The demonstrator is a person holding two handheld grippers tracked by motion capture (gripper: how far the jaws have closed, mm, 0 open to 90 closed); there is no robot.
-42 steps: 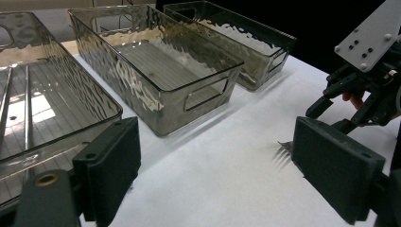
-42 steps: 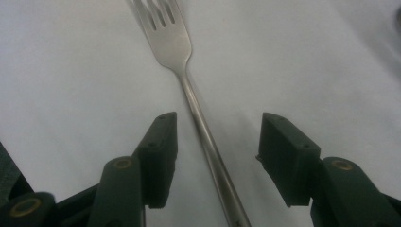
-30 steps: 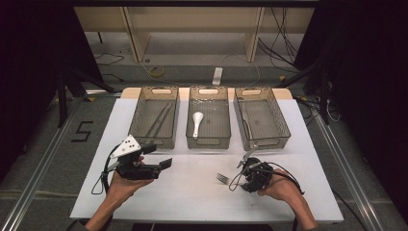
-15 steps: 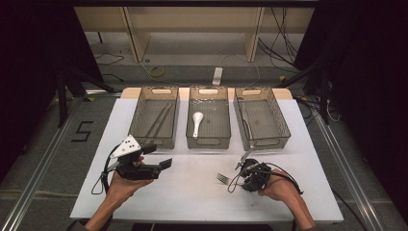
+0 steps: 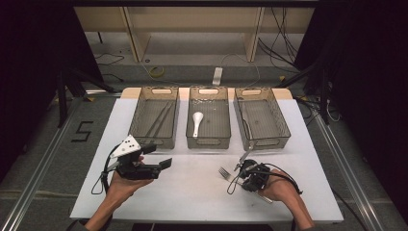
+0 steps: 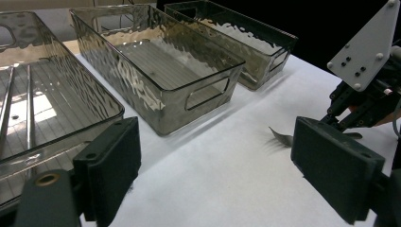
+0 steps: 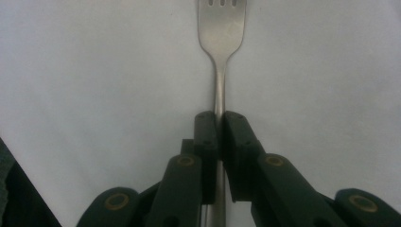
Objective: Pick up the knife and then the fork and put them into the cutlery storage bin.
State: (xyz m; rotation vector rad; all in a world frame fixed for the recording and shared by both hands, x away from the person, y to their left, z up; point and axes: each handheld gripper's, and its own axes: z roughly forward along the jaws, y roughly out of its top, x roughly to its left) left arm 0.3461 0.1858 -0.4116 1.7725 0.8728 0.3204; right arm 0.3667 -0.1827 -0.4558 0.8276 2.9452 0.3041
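A metal fork (image 7: pixel 221 28) lies on the white table (image 5: pixel 192 192), tines pointing left in the high view (image 5: pixel 223 172). My right gripper (image 7: pixel 219 118) has just been closing and its pads now press on the fork's handle from both sides. In the high view that gripper (image 5: pixel 242 169) sits low at the front right, held by a hand. My left gripper (image 5: pixel 158 156) hovers at the front left, jaws wide open with nothing between them (image 6: pixel 222 161). In the left gripper view the fork's tines (image 6: pixel 281 138) and the right gripper (image 6: pixel 359 113) show farther off.
Three smoky clear bins stand in a row at the back. The left bin (image 5: pixel 137 113) holds thin metal rods, the middle bin (image 5: pixel 208 143) a white spoon (image 5: pixel 197 122), and the right bin (image 5: pixel 284 120) a slim utensil along its left wall. Cables trail from both grippers.
Both hands hold their places. The right gripper's jaws look closer together around the fork's handle than in the earlier frames.
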